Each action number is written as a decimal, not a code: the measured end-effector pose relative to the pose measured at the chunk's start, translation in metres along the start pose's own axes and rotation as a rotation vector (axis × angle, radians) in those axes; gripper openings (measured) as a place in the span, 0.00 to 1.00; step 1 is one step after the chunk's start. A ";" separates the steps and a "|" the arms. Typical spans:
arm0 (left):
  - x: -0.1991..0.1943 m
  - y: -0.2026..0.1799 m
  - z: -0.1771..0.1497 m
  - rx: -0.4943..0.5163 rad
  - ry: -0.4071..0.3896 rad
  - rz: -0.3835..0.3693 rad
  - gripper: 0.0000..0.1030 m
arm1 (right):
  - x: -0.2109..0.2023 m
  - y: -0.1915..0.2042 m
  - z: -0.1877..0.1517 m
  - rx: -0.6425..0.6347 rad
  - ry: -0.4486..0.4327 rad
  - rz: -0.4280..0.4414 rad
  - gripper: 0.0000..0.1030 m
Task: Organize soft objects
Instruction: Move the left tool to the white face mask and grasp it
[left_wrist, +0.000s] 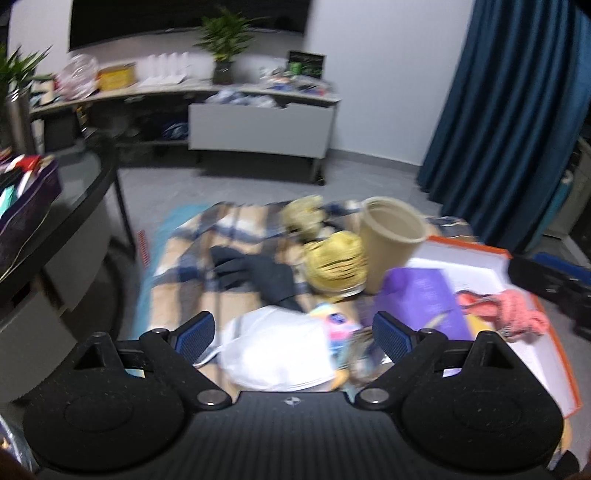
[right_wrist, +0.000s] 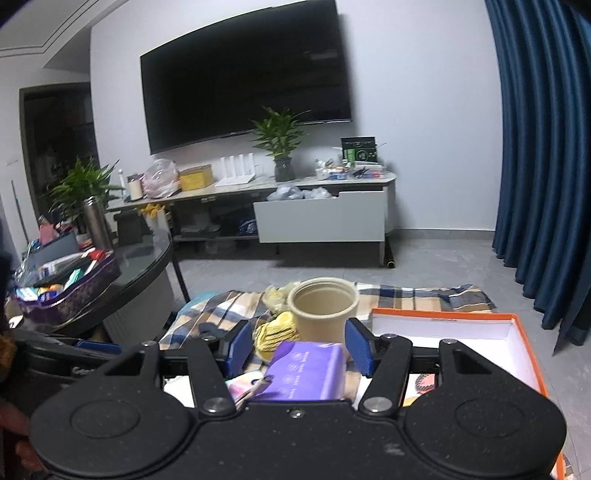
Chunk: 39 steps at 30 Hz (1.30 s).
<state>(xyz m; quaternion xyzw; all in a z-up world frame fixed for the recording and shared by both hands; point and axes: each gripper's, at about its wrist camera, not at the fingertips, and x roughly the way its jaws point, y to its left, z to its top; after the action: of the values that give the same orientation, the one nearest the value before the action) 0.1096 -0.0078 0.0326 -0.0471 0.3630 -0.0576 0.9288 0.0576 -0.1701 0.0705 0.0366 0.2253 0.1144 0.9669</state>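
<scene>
Soft things lie on a plaid blanket (left_wrist: 229, 225): a white face mask (left_wrist: 280, 350), a dark glove (left_wrist: 255, 275), a yellow yarn ball (left_wrist: 338, 260), a paler bundle (left_wrist: 304, 216) and a purple tissue pack (left_wrist: 424, 295). A pink knitted item (left_wrist: 517, 306) lies in the orange-rimmed box (left_wrist: 469, 247). My left gripper (left_wrist: 293, 334) is open, low over the mask. My right gripper (right_wrist: 299, 343) is open above the purple pack (right_wrist: 306, 369), not gripping it. The box also shows in the right wrist view (right_wrist: 443, 314).
A beige paper cup (left_wrist: 391, 240) stands between the yarn and the box. A glass round table (right_wrist: 144, 266) with a purple basket (right_wrist: 74, 295) is at the left. A TV console (right_wrist: 321, 218) and blue curtain (right_wrist: 535, 147) are behind.
</scene>
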 end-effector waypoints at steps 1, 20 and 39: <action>0.005 0.004 -0.001 -0.003 0.015 0.010 0.92 | 0.000 0.002 -0.001 0.000 0.003 0.004 0.67; 0.076 0.009 -0.023 -0.018 0.139 0.005 1.00 | -0.004 0.012 -0.017 -0.039 0.043 0.034 0.68; 0.051 0.019 -0.018 -0.100 0.027 -0.074 0.45 | -0.003 0.026 -0.022 -0.070 0.070 0.057 0.68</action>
<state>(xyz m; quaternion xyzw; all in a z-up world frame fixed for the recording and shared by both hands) 0.1355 0.0027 -0.0173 -0.1060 0.3761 -0.0743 0.9175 0.0400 -0.1451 0.0549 0.0053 0.2538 0.1510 0.9554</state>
